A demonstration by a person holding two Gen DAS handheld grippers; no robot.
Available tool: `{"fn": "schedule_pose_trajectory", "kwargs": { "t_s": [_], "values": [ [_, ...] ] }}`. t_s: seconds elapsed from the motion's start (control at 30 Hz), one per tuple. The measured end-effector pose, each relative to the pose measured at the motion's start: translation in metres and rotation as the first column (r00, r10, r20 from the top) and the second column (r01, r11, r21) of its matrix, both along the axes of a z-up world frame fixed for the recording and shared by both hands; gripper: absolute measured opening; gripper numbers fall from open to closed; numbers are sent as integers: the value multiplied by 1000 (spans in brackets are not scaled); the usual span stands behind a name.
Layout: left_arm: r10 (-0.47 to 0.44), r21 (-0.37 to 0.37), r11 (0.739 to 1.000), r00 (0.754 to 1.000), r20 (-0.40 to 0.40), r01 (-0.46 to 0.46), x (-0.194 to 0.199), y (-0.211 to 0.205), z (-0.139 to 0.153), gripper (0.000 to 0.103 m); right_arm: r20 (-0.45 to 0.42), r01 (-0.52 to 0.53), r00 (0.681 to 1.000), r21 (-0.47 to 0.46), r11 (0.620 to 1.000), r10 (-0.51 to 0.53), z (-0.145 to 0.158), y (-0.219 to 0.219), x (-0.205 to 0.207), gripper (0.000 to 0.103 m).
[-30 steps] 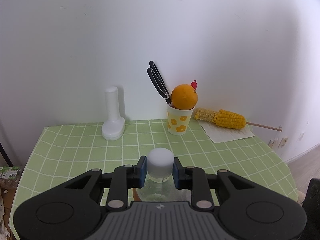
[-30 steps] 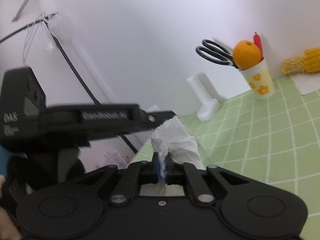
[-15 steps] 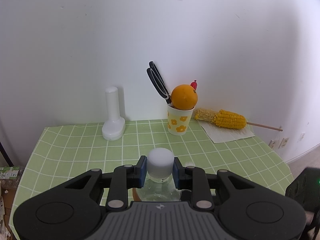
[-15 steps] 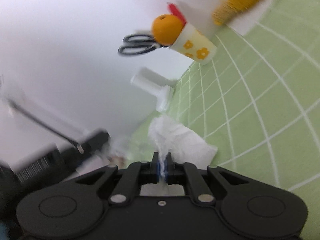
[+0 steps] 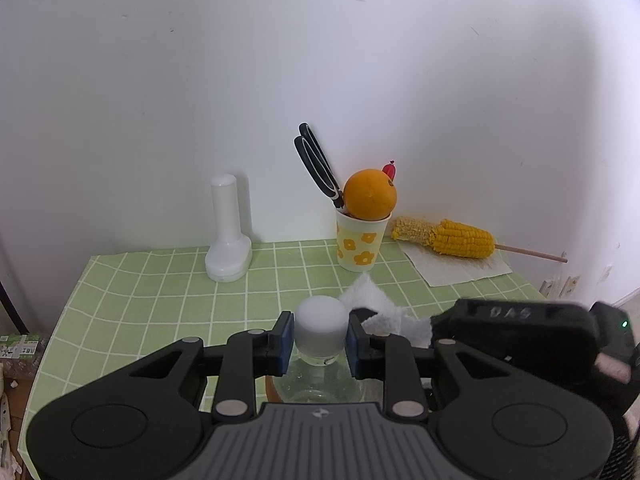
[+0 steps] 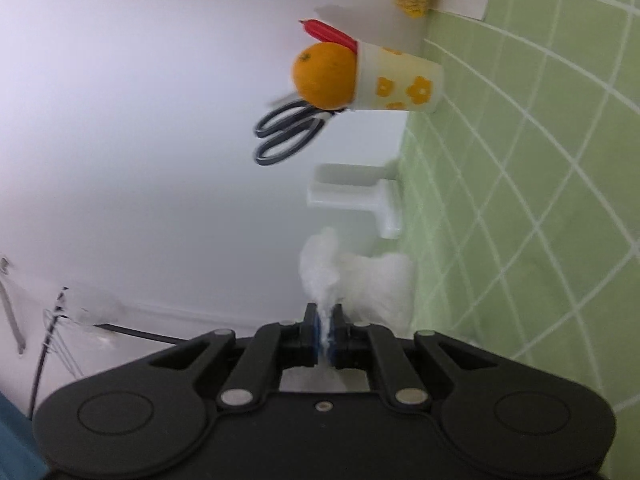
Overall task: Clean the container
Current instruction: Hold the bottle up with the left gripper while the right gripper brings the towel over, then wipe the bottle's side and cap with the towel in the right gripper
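Right gripper (image 6: 326, 334), clamped on a tissue (image 6: 360, 280), has rolled sideways and entered the left view beside the bottle (image 5: 320, 336), which the left gripper (image 5: 318, 338) clamps by its cap. Cup (image 5: 362, 246) holds orange (image 5: 370, 194) and scissors (image 5: 318, 164).

"DAS" embossed on right gripper (image 5: 424, 330) body.
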State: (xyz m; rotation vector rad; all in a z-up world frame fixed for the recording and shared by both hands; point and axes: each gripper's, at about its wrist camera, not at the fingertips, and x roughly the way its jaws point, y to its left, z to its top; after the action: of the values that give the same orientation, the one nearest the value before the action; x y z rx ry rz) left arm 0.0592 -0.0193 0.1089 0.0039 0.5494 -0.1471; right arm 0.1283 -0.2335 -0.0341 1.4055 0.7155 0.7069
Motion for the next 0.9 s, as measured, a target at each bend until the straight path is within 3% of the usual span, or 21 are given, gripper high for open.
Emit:
{"fn": "schedule_pose_trajectory", "kwargs": {
  "t_s": [0.23, 0.37, 0.43, 0.67, 0.9],
  "values": [
    [-1, -5, 1000, 1000, -1, 1, -1, 1, 1, 29, -35, -4, 999, -166, 986, -2, -14, 1, -2, 6],
    [1, 10, 1000, 1000, 6, -1, -2, -1, 0, 29, 7, -18, 1000, -293, 956, 21, -8, 6, -1, 7],
    [0, 12, 1000, 1000, 8, 0, -2, -1, 0, 29, 34, -27, 999, -303, 953, 40, -4, 7, 2, 7],
    [-10, 12, 1000, 1000, 12, 10, -2, 0, -1, 29, 63, -120, 990, -137, 983, 130, 6, 9, 32, 8],
    [-17, 11, 1000, 1000, 10, 17, -2, 1, 0, 29, 49, -246, 969, 101, 964, 242, 2, 23, 56, 8]
  ]
}}
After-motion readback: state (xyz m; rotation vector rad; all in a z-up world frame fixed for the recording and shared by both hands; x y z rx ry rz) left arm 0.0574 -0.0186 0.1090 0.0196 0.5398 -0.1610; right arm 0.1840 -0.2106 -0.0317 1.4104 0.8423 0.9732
